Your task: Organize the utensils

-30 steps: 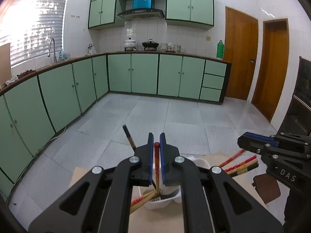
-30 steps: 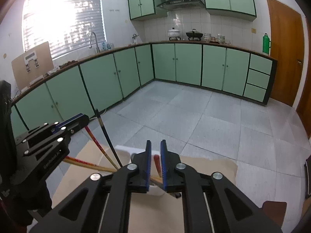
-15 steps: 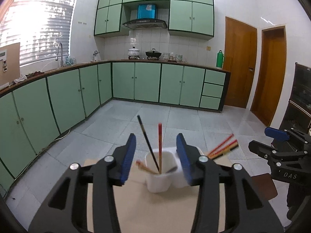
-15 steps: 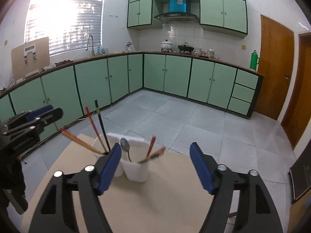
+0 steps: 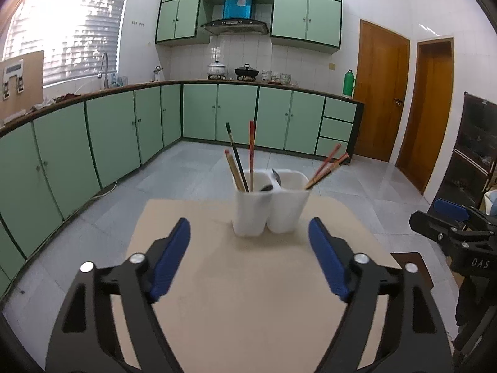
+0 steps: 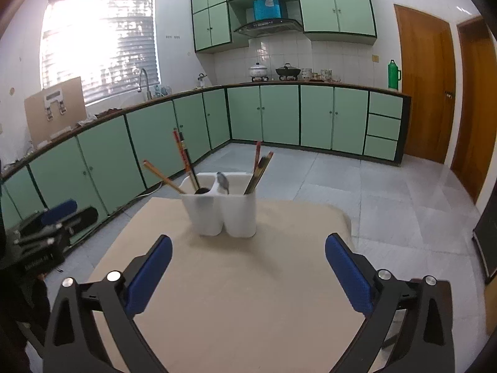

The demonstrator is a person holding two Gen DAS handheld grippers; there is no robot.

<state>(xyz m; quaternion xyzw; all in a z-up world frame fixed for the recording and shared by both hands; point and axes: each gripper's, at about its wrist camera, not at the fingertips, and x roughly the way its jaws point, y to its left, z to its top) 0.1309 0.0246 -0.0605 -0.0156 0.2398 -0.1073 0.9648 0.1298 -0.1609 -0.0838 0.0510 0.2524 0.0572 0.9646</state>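
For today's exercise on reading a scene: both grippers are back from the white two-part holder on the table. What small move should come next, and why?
Probably just keep both hands clear. The left gripper and right gripper are opening with nothing between the jaws. The chopsticks and spoon already stand in the white holder, and the table shows no loose utensils.

Mint-green base cabinets (image 5: 236, 112) run along two walls under a dark counter; matching wall cabinets (image 6: 338, 6) flank a range hood (image 5: 234, 26); a green flask (image 6: 394, 74) stands near two wooden doors (image 5: 382, 93); a bright louvred window (image 6: 99, 43) sits above the tap (image 6: 143, 82).
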